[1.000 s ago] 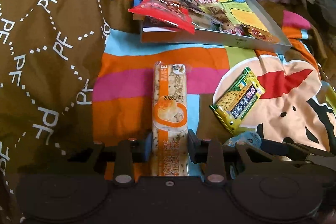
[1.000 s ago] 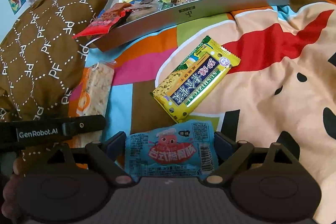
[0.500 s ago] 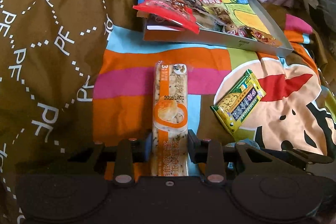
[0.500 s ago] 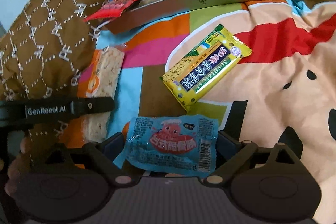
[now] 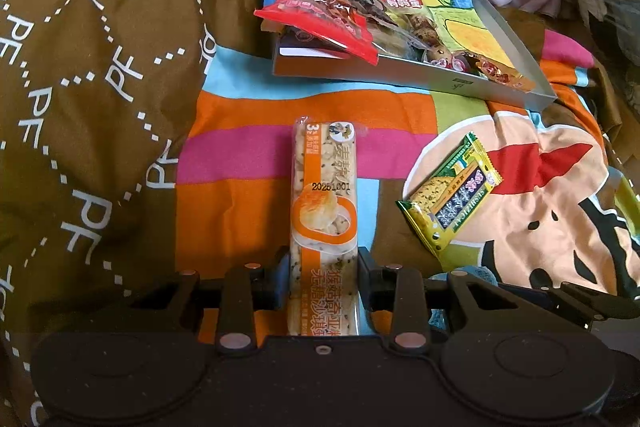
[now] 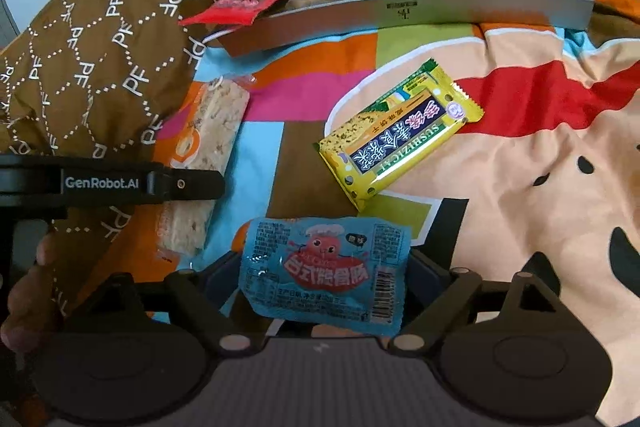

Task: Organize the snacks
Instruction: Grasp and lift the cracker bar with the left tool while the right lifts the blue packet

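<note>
I count one long orange bar (image 5: 323,227), stamped 20251001, clamped in my left gripper (image 5: 323,267) jaws; one blue packet (image 6: 325,269) pinched in my right gripper (image 6: 325,279); one yellow SUSHIZICAI pack (image 6: 400,135) lies on the bedspread (image 6: 520,147); one gray tray (image 6: 400,13) beyond holds several snacks.

colourful bedspread (image 6: 520,155), yellow snack packet (image 6: 396,131) (lying flat), grey tray (image 6: 400,15), brown quilt (image 6: 100,67)

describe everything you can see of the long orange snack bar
The long orange snack bar is a slim clear-and-orange plastic wrapper showing pale, speckled puffed pieces, a pastry picture, Chinese lettering and the stamp 20251001. It lies flat and lengthwise on the colourful blanket, pointing toward the snack box. The left gripper is closed on its near end.
</note>
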`<state>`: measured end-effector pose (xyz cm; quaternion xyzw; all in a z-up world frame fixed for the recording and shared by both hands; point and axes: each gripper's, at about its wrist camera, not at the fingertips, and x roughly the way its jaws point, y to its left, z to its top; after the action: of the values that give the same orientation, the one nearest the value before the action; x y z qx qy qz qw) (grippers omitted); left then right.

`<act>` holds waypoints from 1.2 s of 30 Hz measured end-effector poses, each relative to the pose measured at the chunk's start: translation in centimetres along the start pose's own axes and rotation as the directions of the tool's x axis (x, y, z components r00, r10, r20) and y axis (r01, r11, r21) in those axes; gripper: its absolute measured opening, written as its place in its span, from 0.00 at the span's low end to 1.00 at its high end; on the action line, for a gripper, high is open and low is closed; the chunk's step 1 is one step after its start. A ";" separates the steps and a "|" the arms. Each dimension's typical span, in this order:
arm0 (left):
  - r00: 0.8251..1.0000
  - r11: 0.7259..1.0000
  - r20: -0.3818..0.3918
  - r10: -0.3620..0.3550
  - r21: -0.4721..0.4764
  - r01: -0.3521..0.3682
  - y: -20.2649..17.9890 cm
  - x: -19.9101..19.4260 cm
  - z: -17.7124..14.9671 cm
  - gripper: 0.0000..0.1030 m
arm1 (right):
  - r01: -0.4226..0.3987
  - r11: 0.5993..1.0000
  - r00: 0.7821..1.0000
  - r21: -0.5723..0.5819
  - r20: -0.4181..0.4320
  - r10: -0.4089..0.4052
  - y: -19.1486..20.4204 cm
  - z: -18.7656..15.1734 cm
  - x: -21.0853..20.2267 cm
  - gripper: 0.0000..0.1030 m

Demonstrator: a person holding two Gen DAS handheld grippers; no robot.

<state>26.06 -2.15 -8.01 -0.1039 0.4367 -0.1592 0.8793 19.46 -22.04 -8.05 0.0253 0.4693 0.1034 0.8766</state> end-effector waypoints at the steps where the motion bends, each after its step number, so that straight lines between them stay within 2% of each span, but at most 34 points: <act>1: 1.000 1.000 -0.003 -0.004 -0.006 0.004 0.0 -0.1 -0.1 0.34 | 0.008 1.000 1.000 -0.017 0.006 -0.007 0.1 -0.1 -0.2 0.86; 5: 1.000 1.000 -0.011 -0.007 -0.021 0.007 -0.2 -0.3 -0.4 0.34 | 0.050 0.994 0.999 -0.094 0.014 -0.049 0.9 -0.3 -0.3 0.86; 8: 1.000 1.000 -0.002 -0.007 -0.014 0.007 -0.3 -0.7 -0.6 0.34 | 0.097 0.983 0.994 -0.153 0.062 -0.089 1.7 -0.4 -1.0 0.86; 13: 0.999 1.000 0.034 -0.004 -0.007 0.004 -0.7 -1.6 -0.7 0.34 | 0.255 0.920 0.960 -0.299 0.195 -0.203 3.3 -0.9 -2.3 0.86; 17: 0.998 1.000 0.060 -0.008 0.001 0.008 -1.0 -2.5 -0.9 0.34 | 0.306 0.895 0.939 -0.324 0.256 -0.228 4.0 -0.8 -2.7 0.86; 23: 1.000 0.999 0.024 0.014 0.031 -0.015 -1.5 -2.3 -1.5 0.34 | 0.359 0.865 0.913 -0.350 0.324 -0.248 4.2 -0.9 -3.2 0.86; 27: 1.000 1.000 -0.004 0.007 0.003 -0.007 -1.0 -1.8 -1.6 0.34 | 0.367 0.864 0.909 -0.344 0.331 -0.255 4.2 -0.8 -3.2 0.86; 32: 0.998 0.998 -0.055 0.028 0.058 -0.025 -1.2 0.2 -1.5 0.35 | 0.373 0.860 0.906 -0.349 0.337 -0.256 4.4 -0.8 -3.2 0.86; 36: 0.998 0.997 -0.053 0.029 0.072 -0.025 -1.0 1.4 -0.9 0.36 | 0.381 0.851 0.901 -0.361 0.350 -0.255 4.7 -1.1 -3.3 0.86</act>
<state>26.00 -3.64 -9.28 -0.0622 0.4559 -0.1658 0.8723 16.02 -18.19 -5.26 -0.2283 0.2999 0.0490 0.9249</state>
